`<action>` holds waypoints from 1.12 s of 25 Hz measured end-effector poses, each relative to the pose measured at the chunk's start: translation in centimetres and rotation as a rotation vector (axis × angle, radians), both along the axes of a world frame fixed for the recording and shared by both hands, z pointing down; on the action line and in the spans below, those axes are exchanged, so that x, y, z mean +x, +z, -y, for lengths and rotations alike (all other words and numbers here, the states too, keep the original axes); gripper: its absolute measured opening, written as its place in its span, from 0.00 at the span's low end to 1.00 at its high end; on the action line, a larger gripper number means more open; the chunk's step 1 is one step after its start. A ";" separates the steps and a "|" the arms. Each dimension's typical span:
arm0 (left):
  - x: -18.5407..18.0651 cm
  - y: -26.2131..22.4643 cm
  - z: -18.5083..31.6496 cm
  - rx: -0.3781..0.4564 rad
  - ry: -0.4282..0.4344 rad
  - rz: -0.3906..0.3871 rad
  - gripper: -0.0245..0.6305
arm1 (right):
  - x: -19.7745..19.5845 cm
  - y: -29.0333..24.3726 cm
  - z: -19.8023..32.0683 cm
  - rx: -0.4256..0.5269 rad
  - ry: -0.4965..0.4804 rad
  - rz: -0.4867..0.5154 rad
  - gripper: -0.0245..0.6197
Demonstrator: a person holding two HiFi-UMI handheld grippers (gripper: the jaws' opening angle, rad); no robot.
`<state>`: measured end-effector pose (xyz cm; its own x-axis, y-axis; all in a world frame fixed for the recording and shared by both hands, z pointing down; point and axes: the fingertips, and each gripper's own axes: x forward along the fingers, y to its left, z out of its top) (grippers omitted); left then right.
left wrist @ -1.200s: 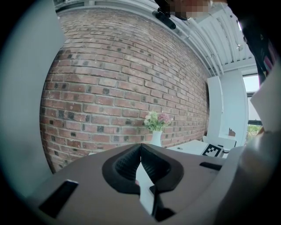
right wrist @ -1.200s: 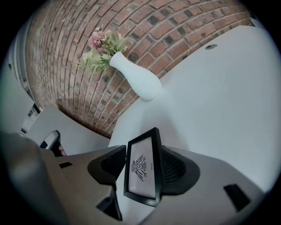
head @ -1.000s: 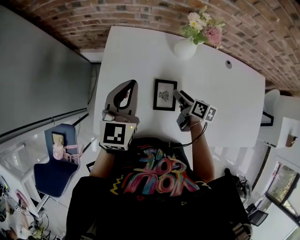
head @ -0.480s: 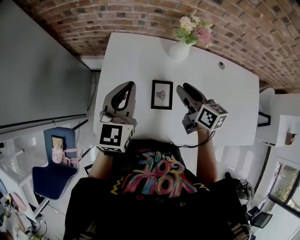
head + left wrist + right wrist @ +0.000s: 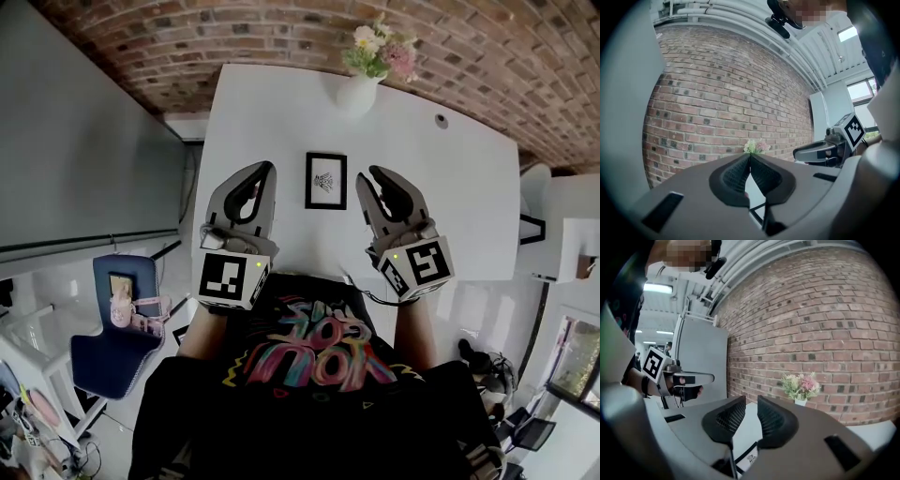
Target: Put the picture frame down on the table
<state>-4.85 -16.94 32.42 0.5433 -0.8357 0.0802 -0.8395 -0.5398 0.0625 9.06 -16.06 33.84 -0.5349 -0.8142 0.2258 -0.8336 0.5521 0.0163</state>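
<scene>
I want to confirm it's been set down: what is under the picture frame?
The picture frame lies flat, face up, on the white table, with bare tabletop showing all round it. The patch directly beneath is covered and cannot be seen.

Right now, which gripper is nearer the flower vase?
The right gripper: the vase is beyond its empty jaws, which have just been closing. The left gripper sits farther sideways.

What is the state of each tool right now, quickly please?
Left tool: closed, jaws together, holding nothing.
Right tool: open; its jaws have just been closing, with nothing between them.
</scene>
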 end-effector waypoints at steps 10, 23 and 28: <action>0.4 -1.4 -0.3 0.037 -0.016 -0.049 0.07 | -1.5 -1.8 -1.1 0.116 0.007 0.027 0.08; -0.1 -1.4 0.7 0.035 -0.035 -0.063 0.07 | -1.9 -1.7 -0.1 0.094 -0.016 0.072 0.07; 0.1 -1.4 1.0 0.036 -0.034 -0.068 0.07 | -1.7 -1.8 0.2 0.095 -0.010 0.075 0.07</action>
<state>-4.80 -17.89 31.06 0.5181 -0.8552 0.0132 -0.8516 -0.5143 0.1009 7.36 -16.24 32.06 -0.5554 -0.8247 0.1067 -0.8290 0.5592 0.0063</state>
